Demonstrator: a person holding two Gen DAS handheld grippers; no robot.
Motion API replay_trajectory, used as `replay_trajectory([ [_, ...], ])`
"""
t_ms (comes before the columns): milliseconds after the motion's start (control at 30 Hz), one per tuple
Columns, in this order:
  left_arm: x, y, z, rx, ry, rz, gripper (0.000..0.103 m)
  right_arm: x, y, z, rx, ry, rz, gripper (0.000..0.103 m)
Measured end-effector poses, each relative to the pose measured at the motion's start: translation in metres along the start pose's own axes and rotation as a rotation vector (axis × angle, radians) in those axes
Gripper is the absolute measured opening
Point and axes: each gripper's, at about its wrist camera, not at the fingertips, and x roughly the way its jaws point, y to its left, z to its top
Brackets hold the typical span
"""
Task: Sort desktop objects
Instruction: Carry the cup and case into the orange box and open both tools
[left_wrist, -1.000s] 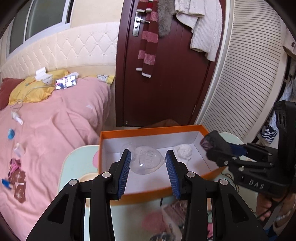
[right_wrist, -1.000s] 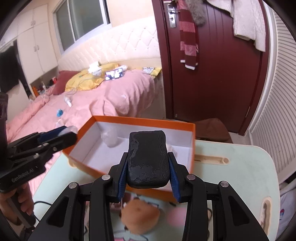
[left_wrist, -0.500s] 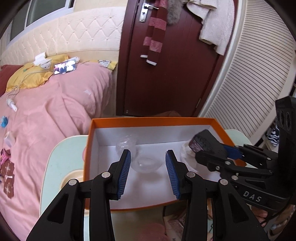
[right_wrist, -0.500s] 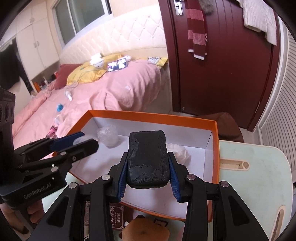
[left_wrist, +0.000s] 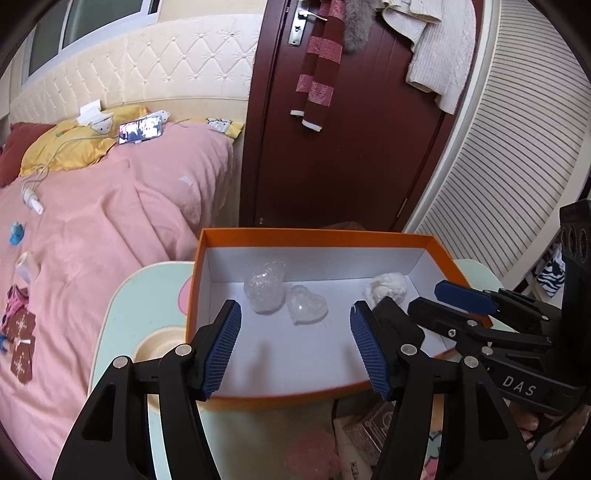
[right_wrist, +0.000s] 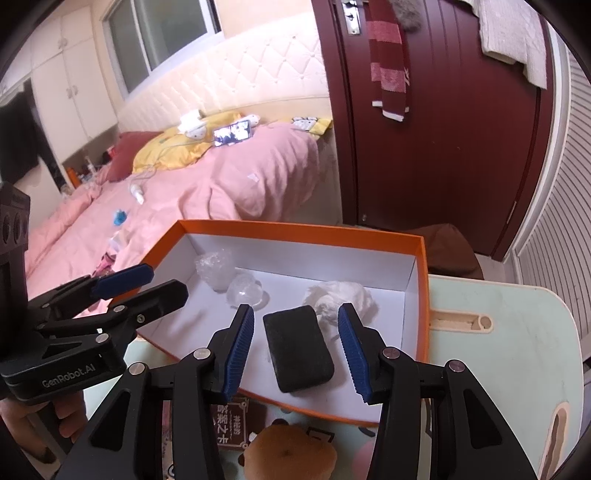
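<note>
We are at the release step of the sort. Our right hand-held gripper (right_wrist: 295, 345) hangs over the near end of the orange box (right_wrist: 424, 280), its jaws opening, and the black sponge-like block (right_wrist: 298, 347) lies on the white box floor between the pads, touching neither. Our left hand-held gripper (left_wrist: 295, 347) is opening too, with nothing between its blue pads; the clear heart-shaped piece (left_wrist: 307, 303) rests on the box floor at about 12 o'clock from it, just beside a crumpled clear wrap (left_wrist: 265, 287). A white crumpled wad (right_wrist: 341, 295) lies at 1 o'clock from the block and seems to touch its far corner.

Next, we judge, both hand-held grippers should lift clear of the box walls and go for what remains on the pale green surface (right_wrist: 517, 332): a brown round item (right_wrist: 291, 456) and a printed packet (right_wrist: 231, 424) at 6 o'clock, just outside the box.

Those leftovers are cut off by the frame edge and half hidden behind the fingers, so we cannot tell what they are. The block's material is also uncertain.
</note>
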Motion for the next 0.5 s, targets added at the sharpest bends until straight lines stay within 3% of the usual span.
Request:
replay_trajectory([
  [133,-0.022,0.001,-0.006,-0.012,-0.002,-0.008,0.063,-0.016,0.002,-0.003,0.000,-0.012,0.000,0.049],
  [267,-0.045,0.000,-0.019,0.000,0.006,0.024,0.063,-0.041,0.008,-0.016,-0.008,-0.041,-0.031,0.059],
  [500,-0.077,-0.004,-0.067,-0.009,0.049,0.028,0.067,-0.070,0.018,-0.060,-0.015,-0.010,-0.064,0.062],
])
